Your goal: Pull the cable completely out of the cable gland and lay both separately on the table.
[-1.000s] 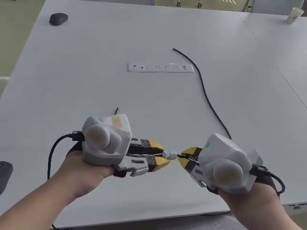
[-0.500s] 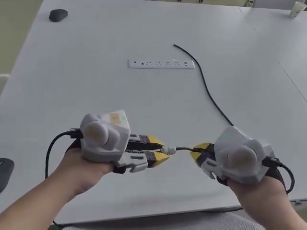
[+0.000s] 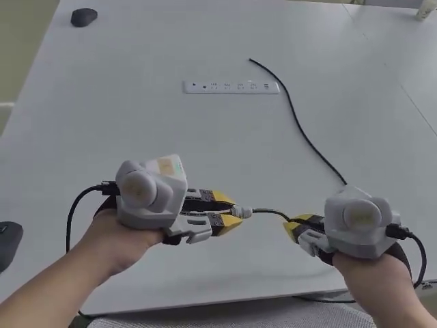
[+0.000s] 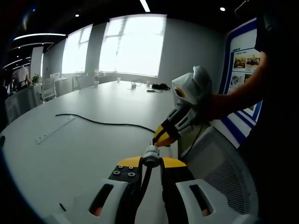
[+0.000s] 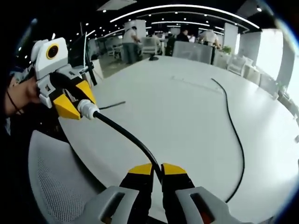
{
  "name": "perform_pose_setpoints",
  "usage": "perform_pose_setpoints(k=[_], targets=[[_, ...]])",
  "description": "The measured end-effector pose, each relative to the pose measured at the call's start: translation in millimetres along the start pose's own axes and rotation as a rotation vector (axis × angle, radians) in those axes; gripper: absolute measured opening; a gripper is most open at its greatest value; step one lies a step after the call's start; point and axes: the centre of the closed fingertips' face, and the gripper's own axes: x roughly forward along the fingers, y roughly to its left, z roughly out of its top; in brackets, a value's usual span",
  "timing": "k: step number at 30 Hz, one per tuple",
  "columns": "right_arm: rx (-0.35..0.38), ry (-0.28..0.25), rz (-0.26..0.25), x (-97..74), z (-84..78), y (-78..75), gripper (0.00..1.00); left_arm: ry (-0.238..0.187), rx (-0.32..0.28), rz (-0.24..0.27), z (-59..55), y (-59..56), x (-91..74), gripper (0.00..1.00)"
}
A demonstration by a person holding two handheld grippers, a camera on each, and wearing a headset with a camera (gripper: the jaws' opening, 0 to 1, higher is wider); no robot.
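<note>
- Left gripper (image 3: 229, 212), head view: jaws pressed together on the pale gland (image 3: 244, 213), held just above the near edge of the table (image 3: 136, 82).
- Right gripper (image 3: 295, 225), same view: jaws pinched on the black cable (image 3: 270, 214), a short way to the right of the gland. The two grippers are apart, tips facing each other.
- The bare cable between them runs roughly left to right across the person, with a slight bow in it. More black cable lies on the table beyond, curving away past a power strip (image 3: 231, 87). It looks like the same cable, but the join is hidden behind the right gripper.
- Left gripper view: own jaws (image 4: 150, 163) closed on the gland (image 4: 151, 155), whose mouth points straight ahead at the right gripper (image 4: 161, 139). The cable between them is hidden behind the gland.
- Right gripper view: own jaws (image 5: 156, 169) clamped on the cable (image 5: 126, 135), which rises up and left into the gland (image 5: 88, 109), itself held in the left gripper (image 5: 70, 105).
- Judgement: the cable is not yet free. The gland's bore and the exposed cable lie nearly on one line between the tips, so the pull should run along that line, the right gripper drawing off to the person's right while the left holds firm. A sideways tug risks binding at the gland's mouth.
</note>
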Motion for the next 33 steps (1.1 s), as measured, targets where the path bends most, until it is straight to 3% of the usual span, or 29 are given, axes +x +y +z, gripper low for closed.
perform_pose_setpoints(k=[25,33], targets=[[-0.136,0.017,0.012,-10.1,-0.6,12.8,0.05,0.011,-0.029,0.004,-3.2,0.3,-2.3,0.15],[-0.319,-0.001,0.028,-27.6,21.9,33.4,0.13,0.017,-0.027,-0.004,-3.7,-1.1,0.2,0.15]])
